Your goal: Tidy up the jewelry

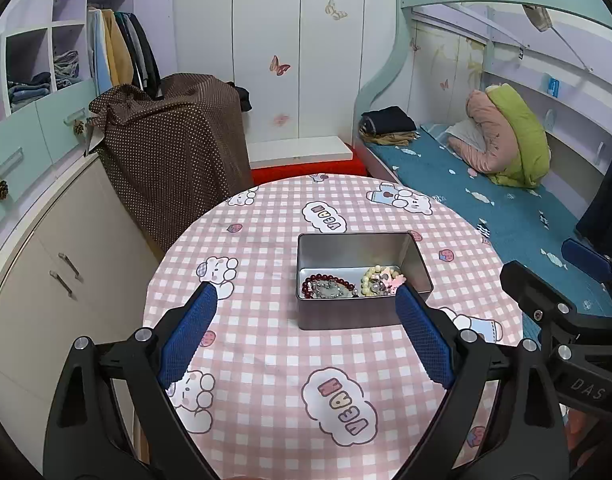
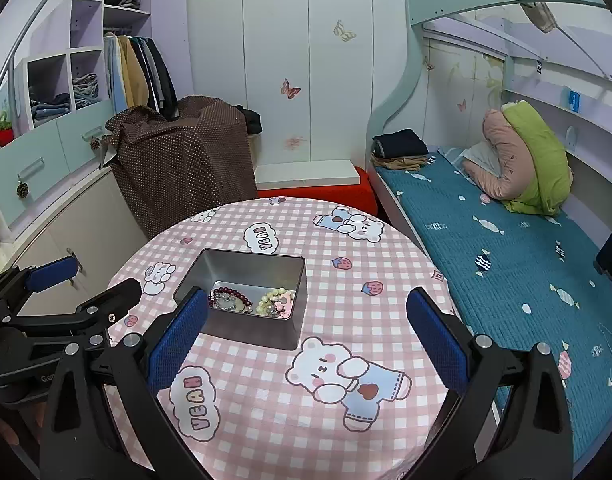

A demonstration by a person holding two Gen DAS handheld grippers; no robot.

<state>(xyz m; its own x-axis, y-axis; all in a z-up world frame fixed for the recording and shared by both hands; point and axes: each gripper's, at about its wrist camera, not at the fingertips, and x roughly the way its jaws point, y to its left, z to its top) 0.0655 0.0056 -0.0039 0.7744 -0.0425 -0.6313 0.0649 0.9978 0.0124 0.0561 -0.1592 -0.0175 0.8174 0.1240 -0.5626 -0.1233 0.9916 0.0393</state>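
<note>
Metal tin (image 1: 361, 280) open near the middle of the round checked table (image 1: 266, 360), lid nowhere in view; red bead bracelet (image 1: 325, 280), silver chain piece (image 1: 329, 290), cream pearl strand (image 1: 375, 276) and pink charm (image 1: 393, 282) heaped on its floor. Left gripper (image 1: 306, 328) spread wide and empty, just short of the tin; right gripper (image 2: 306, 332) likewise apart, holding nothing. Probably best to steady the tin with one claw; dip the other straight down; pinch a single strand, not the tangle; lift slowly. Readable: "YEAH" in the cloth's cloud patches; "DAS" moulded on the right gripper's body.
</note>
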